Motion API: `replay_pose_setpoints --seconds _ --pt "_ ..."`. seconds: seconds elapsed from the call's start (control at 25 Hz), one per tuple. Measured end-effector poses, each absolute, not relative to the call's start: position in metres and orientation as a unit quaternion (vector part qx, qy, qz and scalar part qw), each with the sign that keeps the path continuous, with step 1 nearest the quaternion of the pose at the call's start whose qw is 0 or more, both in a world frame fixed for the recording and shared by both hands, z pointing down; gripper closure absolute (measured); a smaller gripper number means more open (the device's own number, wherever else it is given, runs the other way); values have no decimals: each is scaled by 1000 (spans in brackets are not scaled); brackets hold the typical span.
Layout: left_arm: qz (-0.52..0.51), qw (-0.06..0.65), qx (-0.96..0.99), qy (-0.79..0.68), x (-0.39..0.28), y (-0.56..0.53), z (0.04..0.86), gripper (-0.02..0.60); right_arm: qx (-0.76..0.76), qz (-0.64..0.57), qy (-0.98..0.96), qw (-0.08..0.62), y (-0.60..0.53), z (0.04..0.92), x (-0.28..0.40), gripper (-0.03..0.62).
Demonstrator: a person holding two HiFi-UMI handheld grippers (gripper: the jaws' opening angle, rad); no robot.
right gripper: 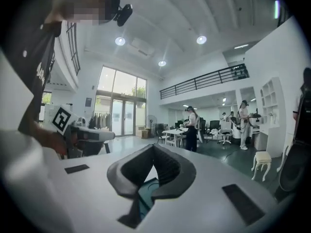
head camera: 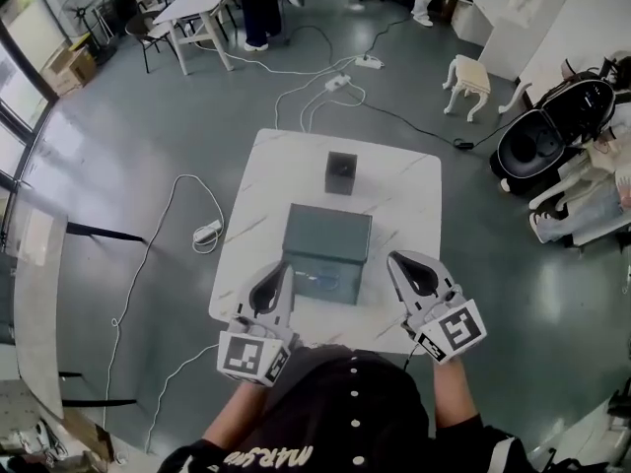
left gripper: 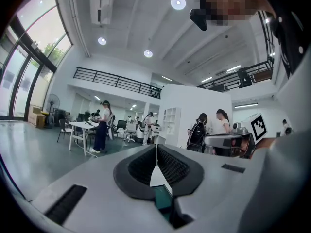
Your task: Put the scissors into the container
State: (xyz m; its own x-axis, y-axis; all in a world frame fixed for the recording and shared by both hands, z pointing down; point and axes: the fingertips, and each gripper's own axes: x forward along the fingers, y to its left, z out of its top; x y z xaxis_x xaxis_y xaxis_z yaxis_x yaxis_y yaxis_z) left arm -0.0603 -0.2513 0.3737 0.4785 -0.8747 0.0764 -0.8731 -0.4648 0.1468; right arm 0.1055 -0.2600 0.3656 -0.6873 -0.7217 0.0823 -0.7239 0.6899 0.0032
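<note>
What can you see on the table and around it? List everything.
table: one, white marble, centre
container: one, dark grey-green, table's near edge
small box: one, black, on table beyond container
stool: one, white, floor at upper right
power strips: three, white, floor left of and beyond table
cables: several, white and black, floor
people: several, standing far back
left gripper: one, white, fingers shut, empty, left of container
right gripper: one, white, fingers shut, empty, right of container

Black buttoned shirt (head camera: 347,414), grey left claw (head camera: 287,268), grey right claw (head camera: 393,258)
</note>
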Motion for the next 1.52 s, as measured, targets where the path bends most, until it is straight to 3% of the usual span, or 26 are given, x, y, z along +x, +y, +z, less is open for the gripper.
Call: replay_pose_setpoints --seconds 0.4,0.76,1.08,1.52 --pt "-14 65 863 -501 -58 -251 359 546 554 -10 -831 -55 -251 336 180 580" --pt "-12 59 854 -516 -68 -247 357 546 560 -63 -823 -62 -241 323 178 580" --pt "-8 51 851 -523 -73 -248 351 546 565 -74 -821 -9 -249 325 172 580" --pt "-16 46 849 -527 -76 -254 349 546 559 -73 -826 -10 -256 325 160 580"
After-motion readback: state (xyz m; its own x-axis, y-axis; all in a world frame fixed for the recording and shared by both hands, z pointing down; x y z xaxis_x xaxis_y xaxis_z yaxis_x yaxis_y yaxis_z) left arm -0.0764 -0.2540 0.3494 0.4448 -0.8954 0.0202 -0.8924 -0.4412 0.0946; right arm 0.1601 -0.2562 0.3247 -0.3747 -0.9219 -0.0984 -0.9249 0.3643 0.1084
